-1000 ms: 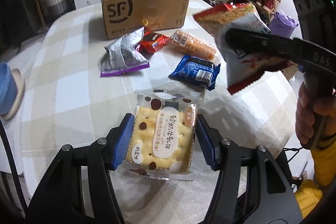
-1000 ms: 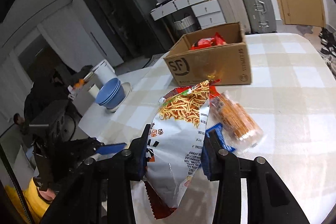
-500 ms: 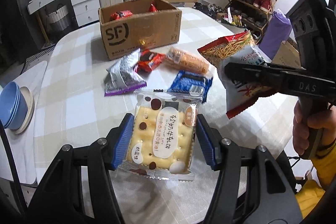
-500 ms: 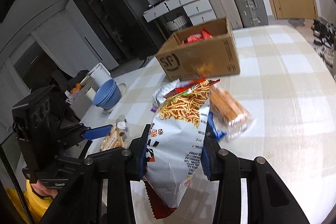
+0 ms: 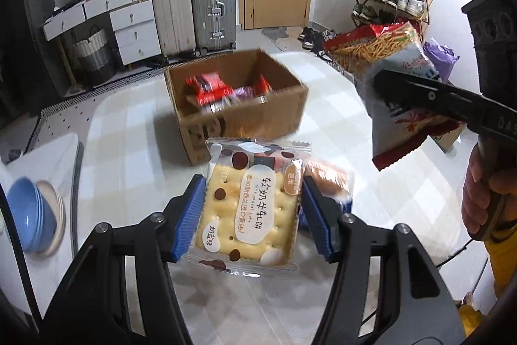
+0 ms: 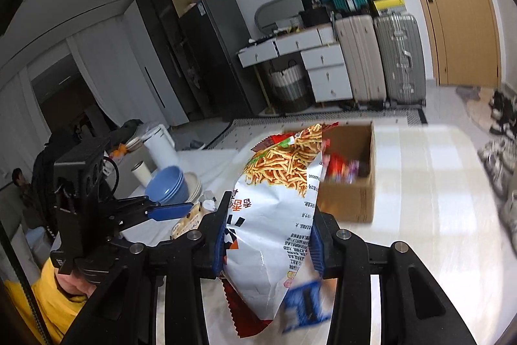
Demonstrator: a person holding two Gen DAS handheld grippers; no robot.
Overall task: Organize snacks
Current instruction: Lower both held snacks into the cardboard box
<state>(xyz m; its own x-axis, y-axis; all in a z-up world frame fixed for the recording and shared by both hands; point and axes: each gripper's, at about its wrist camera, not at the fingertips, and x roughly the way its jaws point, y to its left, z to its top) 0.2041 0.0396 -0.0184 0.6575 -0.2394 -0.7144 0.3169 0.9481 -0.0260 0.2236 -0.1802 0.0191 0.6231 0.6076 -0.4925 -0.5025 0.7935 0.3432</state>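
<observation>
Ahead of both grippers, past the held packs, sits the box point(image 5: 239, 105) – open top, on the checked table point(image 5: 129, 157), already holding red and purple packets. That's the relation the drop turns on: both packs are up in the air short of the box, the opening beyond and below them.

Left gripper point(image 5: 253, 217) is clamped on the cracker pack point(image 5: 252, 206) – blue pads pressing its two side edges, pack lying flat, long axis running away from the jaws toward the box. Clear wrapper, pale square cracker, brown dots, cream label.

Right gripper point(image 6: 268, 240) is clamped on the chip bag point(image 6: 281, 202) by its lower half; the bag stands up out of the jaws, top leaning toward the box. Silver-white body, noodle-stick print on top, red crimped bottom edge hanging below the pads. Puffy, crinkled – probably light and floppy.

From the left view the box lies nearly straight ahead of the cracker pack, with the chip bag off to the right of it, so I'd judge the left hand has the more direct line in. Some packs remain on the table below, blurred.
</observation>
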